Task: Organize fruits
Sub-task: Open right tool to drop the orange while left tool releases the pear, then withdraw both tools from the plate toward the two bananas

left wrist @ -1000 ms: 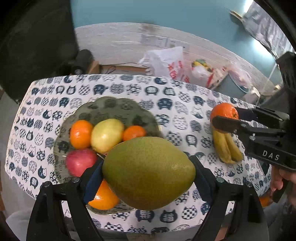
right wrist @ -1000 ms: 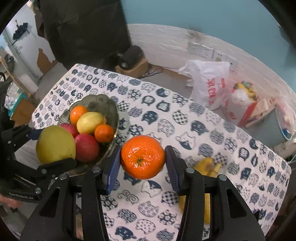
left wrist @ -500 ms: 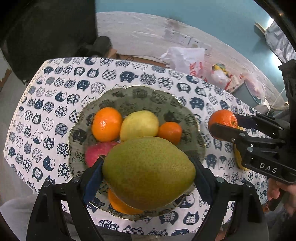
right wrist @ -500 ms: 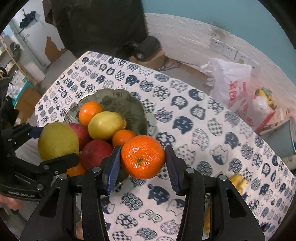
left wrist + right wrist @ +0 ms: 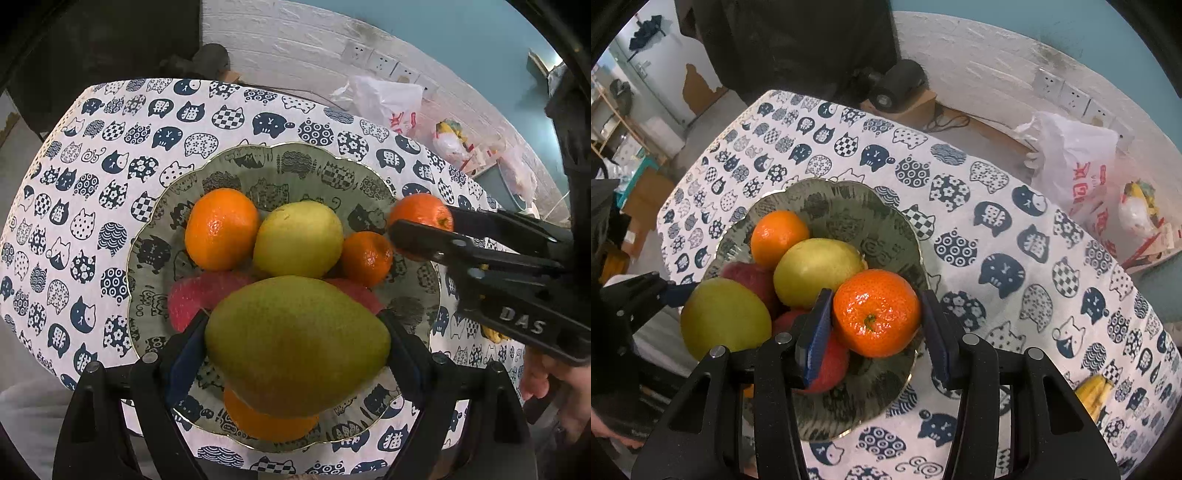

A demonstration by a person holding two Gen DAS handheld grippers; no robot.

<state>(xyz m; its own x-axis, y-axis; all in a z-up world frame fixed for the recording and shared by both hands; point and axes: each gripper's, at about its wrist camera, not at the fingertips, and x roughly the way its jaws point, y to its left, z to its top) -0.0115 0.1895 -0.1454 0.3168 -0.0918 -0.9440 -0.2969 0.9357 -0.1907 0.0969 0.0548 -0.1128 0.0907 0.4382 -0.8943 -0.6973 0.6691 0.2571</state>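
My left gripper (image 5: pixel 295 343) is shut on a large green pear (image 5: pixel 297 343), which hangs over the near half of the patterned fruit plate (image 5: pixel 303 166). My right gripper (image 5: pixel 875 321) is shut on an orange mandarin (image 5: pixel 876 313) above the plate's right edge (image 5: pixel 916 236); in the left wrist view the same mandarin (image 5: pixel 419 210) shows at that rim. In the plate lie an orange (image 5: pixel 221 228), a yellow pear (image 5: pixel 298 239), a small mandarin (image 5: pixel 365 257), red apples (image 5: pixel 195 299) and another orange (image 5: pixel 266 421) under the green pear.
The plate stands on a table with a cat-print cloth (image 5: pixel 997 229). Bananas (image 5: pixel 1095 395) lie on the cloth at the right. A white plastic bag (image 5: pixel 1071 155) and clutter sit on the floor beyond the table. A hand (image 5: pixel 546 380) holds the right gripper.
Both grippers have moved in and down over the plate with their fruit. The mandarin went from over the bare cloth near the bananas to the plate's right rim.
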